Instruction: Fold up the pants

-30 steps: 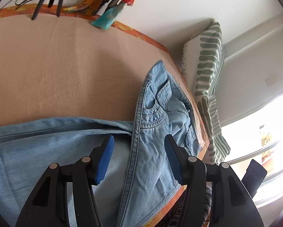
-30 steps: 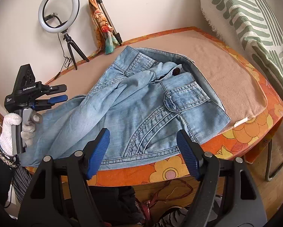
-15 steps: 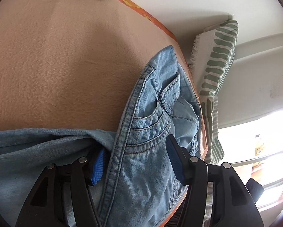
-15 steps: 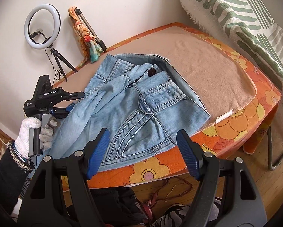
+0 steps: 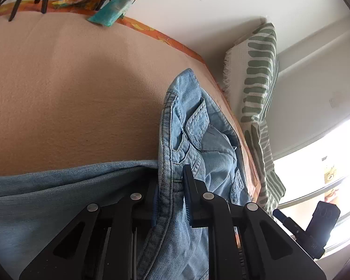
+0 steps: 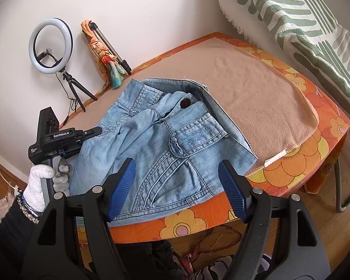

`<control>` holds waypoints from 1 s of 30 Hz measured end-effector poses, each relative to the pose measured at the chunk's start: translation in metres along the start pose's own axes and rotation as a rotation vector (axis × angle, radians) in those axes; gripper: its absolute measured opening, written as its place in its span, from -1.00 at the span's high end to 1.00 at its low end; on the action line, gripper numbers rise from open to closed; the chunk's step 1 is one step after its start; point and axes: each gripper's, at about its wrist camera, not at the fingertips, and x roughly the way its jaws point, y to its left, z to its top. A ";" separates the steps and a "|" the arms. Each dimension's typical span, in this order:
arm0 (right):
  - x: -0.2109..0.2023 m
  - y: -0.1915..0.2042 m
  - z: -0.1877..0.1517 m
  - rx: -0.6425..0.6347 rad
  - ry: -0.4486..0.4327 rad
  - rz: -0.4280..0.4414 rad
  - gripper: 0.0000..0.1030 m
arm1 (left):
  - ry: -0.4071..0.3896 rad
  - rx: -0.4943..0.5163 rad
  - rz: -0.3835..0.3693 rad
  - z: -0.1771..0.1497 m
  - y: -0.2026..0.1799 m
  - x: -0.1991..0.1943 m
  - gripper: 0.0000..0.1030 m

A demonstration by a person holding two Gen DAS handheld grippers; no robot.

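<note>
Grab stage, pretty clearly. Left gripper (image 5: 170, 200) clamped down on a thick seamed edge of the jeans (image 5: 198, 140), denim bunched up between the two fingers with almost no gap left. Looks like a waistband or side seam, hard to say which from this close. Just past the fingertips, a pocket flap with little studs, then the rest of the upper part lying crumpled ahead and to the right. Leg fabric trailing off to the left, flat on the tan blanket (image 5: 69, 93).

Right gripper (image 6: 175, 186) wide open, holding nothing, hovering at the near edge of the table (image 6: 315, 144), over the hem side of the jeans (image 6: 165, 140). Directly ahead between the fingers: curved pocket stitching, then the studded flap, then a dark button (image 6: 185, 103) further out. Off to the left, a gloved hand (image 6: 40, 182) gripping the handle of the other tool.

Beyond all that, a ring light (image 6: 50, 45) and a tripod wrapped in a scarf against the wall, striped cushion (image 6: 291, 18) far right.

Next move probably: right side needs to close on a matching edge, then lift both together and carry over. Pinching one layer only could drag the pile sideways instead of folding it.
</note>
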 end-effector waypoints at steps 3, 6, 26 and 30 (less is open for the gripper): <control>0.004 0.008 0.008 -0.020 0.000 0.013 -0.47 | 0.023 0.044 0.038 0.002 -0.001 0.005 0.69; 0.004 0.018 0.012 -0.042 -0.005 0.030 -0.47 | 0.052 -0.028 0.042 0.010 0.011 0.012 0.57; 0.009 0.004 -0.004 -0.042 0.030 0.011 -0.47 | 0.045 0.052 0.102 0.057 0.001 0.001 0.22; 0.009 0.006 -0.004 -0.035 0.028 0.026 -0.47 | 0.128 -0.012 0.107 0.063 0.016 0.034 0.16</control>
